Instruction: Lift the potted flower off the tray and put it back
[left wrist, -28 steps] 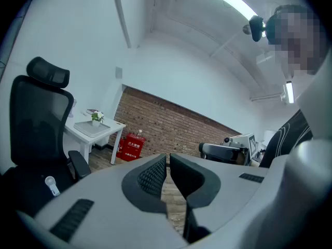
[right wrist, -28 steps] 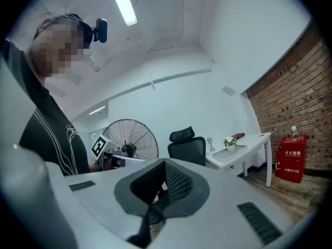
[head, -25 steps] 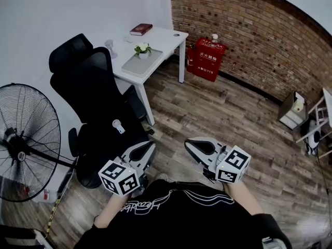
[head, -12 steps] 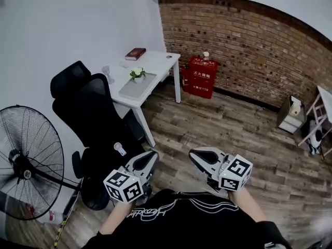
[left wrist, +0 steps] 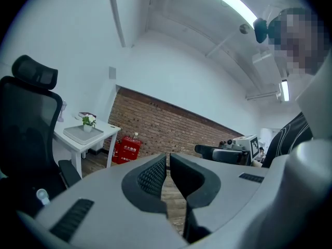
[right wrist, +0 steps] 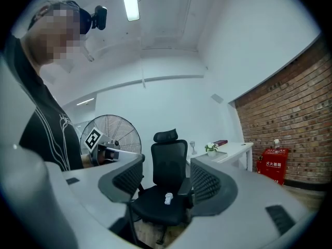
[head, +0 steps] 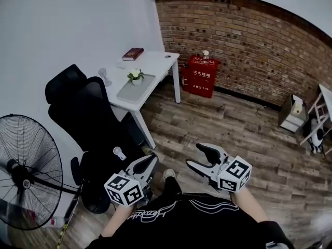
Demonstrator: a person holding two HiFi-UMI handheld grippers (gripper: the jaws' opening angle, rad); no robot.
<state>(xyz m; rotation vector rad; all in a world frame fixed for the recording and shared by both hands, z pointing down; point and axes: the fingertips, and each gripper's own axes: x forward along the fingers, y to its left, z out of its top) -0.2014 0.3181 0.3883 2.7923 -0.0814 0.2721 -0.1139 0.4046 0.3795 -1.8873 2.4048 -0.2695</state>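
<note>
The potted flower [head: 135,76], white blooms in a small white pot, stands on a grey tray [head: 132,91] on the white desk [head: 158,61] far across the room. It also shows small in the left gripper view [left wrist: 88,122] and the right gripper view [right wrist: 211,148]. Both grippers hang low near my body, far from the desk. My left gripper [head: 150,161] is shut with nothing in it [left wrist: 167,157]. My right gripper [head: 196,156] has just been opening; its jaws stand apart with nothing between them [right wrist: 167,164].
A black office chair [head: 93,118] stands between me and the desk. A large floor fan [head: 26,170] is at the left. A red box [head: 199,75] sits by the brick wall. A red book [head: 133,54] and a glass [head: 102,75] are on the desk.
The right gripper's jaws have gone from shut to apart. Both grippers have shifted a little, and the desk sits slightly farther up in the head view.
</note>
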